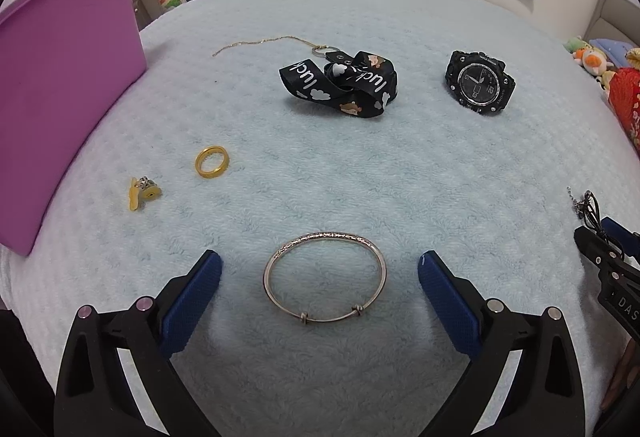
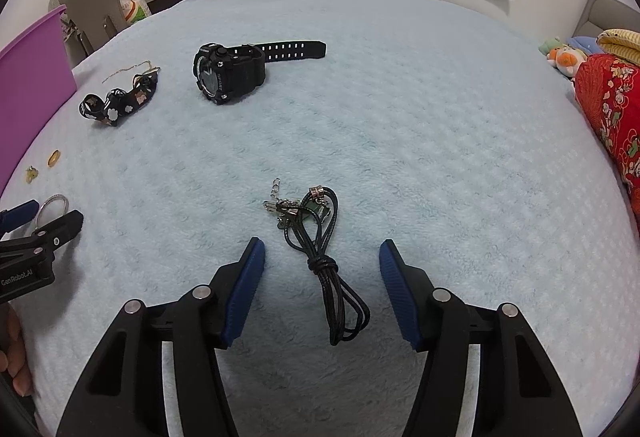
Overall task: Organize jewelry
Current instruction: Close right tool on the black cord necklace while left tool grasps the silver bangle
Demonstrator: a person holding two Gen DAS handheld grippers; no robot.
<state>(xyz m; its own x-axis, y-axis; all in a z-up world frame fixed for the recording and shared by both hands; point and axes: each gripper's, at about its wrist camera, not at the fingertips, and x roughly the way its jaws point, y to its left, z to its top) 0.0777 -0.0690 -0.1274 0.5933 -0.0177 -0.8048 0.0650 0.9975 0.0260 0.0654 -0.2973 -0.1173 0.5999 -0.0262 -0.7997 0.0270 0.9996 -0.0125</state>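
I have both tools lined up for a pickup. My left gripper (image 1: 320,265) stands wide open, holding nothing, with the silver bangle (image 1: 325,277) lying flat between its fingers near the front edge of the blue blanket (image 1: 440,165). My right gripper (image 2: 322,249) is equally spread and empty, straddling the black cord necklace (image 2: 324,249). Nothing looks stowed yet. The purple bin (image 1: 60,109) sits at the blanket's left edge, probably the destination. Next, I judge, each tool must sink into the pile and close; the thin bangle may slip.
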